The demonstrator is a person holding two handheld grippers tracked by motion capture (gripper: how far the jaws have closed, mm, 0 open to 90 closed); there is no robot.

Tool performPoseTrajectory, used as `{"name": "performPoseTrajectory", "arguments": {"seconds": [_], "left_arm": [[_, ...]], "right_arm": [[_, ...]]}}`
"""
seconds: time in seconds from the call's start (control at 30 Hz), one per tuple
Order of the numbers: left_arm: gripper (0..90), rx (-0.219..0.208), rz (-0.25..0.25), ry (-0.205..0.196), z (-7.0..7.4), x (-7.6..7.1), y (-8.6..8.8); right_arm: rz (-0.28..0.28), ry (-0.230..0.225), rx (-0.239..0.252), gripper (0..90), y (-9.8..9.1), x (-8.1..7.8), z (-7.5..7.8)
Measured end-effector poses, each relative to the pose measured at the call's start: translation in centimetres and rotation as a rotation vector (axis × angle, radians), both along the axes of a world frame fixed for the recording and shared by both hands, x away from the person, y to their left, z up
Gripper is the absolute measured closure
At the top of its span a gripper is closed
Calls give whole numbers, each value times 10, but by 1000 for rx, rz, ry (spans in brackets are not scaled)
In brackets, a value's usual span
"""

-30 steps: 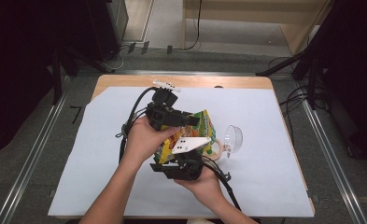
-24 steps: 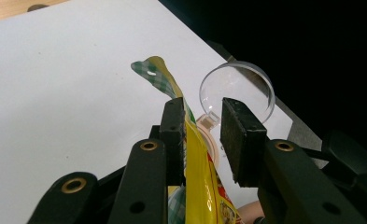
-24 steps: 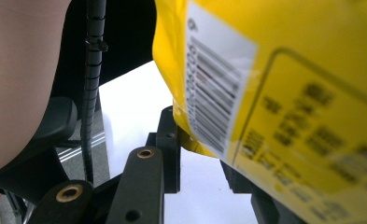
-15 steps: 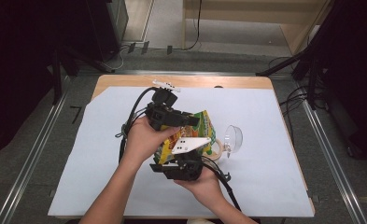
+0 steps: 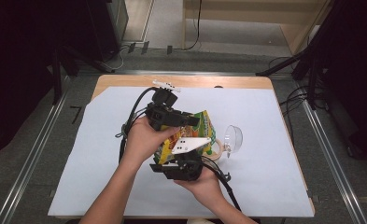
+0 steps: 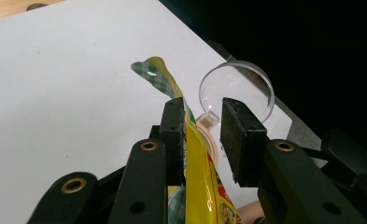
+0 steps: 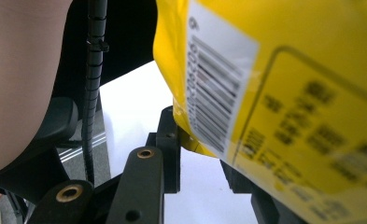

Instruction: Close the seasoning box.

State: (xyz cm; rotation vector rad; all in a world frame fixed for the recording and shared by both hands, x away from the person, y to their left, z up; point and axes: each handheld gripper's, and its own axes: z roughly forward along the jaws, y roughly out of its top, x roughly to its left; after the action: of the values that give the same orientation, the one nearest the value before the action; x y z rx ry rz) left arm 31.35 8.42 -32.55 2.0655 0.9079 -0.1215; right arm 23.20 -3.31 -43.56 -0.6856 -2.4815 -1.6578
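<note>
At frame centre we hold the yellow snack bag [image 5: 197,133] over the table, left gripper [image 6: 202,133] half-closed with the top edge against one pad, right gripper [image 7: 197,158] gripping its lower corner; it seems light, crinkly, slippery: pinch seams

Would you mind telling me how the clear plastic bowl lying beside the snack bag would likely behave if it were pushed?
The clear bowl lies on its side on the white sheet, so a nudge would probably roll or rock it. It looks thin and see-through, likely light, so it may skid rather than resist. Its smooth rounded wall could slip from a claw.
</note>
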Motion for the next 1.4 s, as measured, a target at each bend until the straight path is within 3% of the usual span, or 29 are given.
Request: {"name": "performPoseTrajectory", "arguments": {"seconds": [0.47, 0.77, 1.17, 1.4], "left_arm": [[706, -9, -6, 1, 3, -3, 0], [701, 2, -10, -25, 5, -6, -4], [707, -22, -4, 15, -1, 3, 1], [707, -17, -1, 9, -1, 2, 1]], "right_arm": [[-1, 4, 17, 727, 2, -3, 2], [-5, 12, 20, 729, 1, -1, -1], [-2, 10, 5, 727, 0, -2, 2], [-2, 6, 0, 728, 0, -1, 1]]}}
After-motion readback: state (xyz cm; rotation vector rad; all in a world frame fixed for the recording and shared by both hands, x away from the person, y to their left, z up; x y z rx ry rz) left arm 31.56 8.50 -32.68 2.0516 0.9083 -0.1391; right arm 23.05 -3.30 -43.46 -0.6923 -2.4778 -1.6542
